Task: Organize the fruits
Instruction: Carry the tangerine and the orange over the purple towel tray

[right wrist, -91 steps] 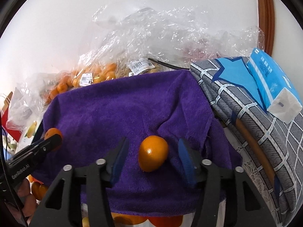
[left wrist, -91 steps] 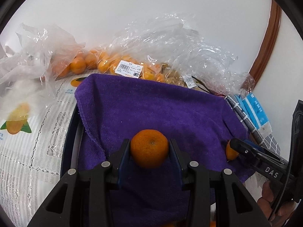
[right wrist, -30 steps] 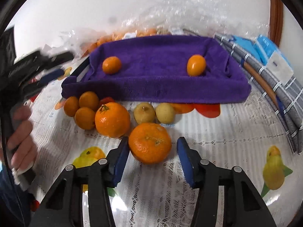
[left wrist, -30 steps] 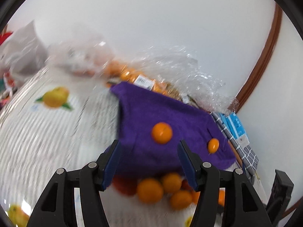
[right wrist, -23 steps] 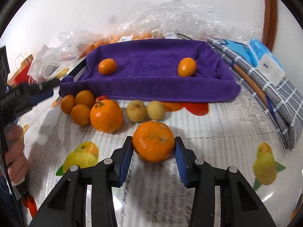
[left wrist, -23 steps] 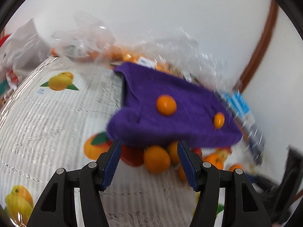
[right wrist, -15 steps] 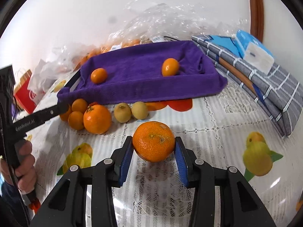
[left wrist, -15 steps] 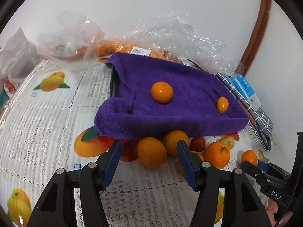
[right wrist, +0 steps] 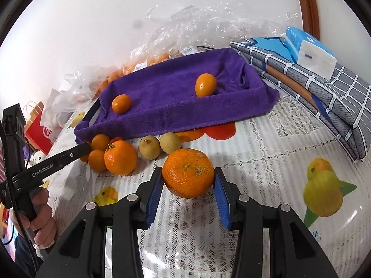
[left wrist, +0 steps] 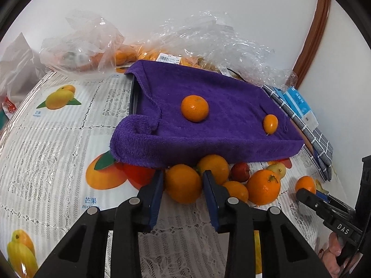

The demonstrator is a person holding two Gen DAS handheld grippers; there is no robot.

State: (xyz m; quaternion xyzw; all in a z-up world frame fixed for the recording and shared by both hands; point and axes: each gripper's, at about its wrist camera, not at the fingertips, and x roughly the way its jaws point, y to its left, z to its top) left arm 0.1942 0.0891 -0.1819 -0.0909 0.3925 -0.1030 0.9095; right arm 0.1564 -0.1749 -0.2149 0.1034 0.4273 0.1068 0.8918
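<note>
A purple towel [left wrist: 231,106] lines a tray, with a round orange [left wrist: 194,108] and an oval orange [left wrist: 270,123] on it. Loose fruit lies on the tablecloth along the towel's front edge. My left gripper [left wrist: 183,178] is closing there, and its blue pads press both sides of a small orange [left wrist: 183,184]. In the right wrist view my right gripper [right wrist: 187,173] is shut on a big mandarin [right wrist: 187,172] just above the tablecloth. The same view shows the left gripper's tip [right wrist: 83,148] at the pile, beside a stemmed mandarin [right wrist: 120,157].
Clear plastic bags of oranges [left wrist: 129,55] lie behind the tray, against the wall. Folded grey checked cloth [right wrist: 324,85] with a blue tissue pack [right wrist: 308,51] sits at the right. Two yellowish round fruits [right wrist: 149,147] and a red fruit [left wrist: 240,172] lie among the loose oranges.
Both grippers left their oranges on the towel and came back to the loose fruit. The left jaws have just narrowed onto the small orange. The right gripper closed on the big mandarin and keeps it.
</note>
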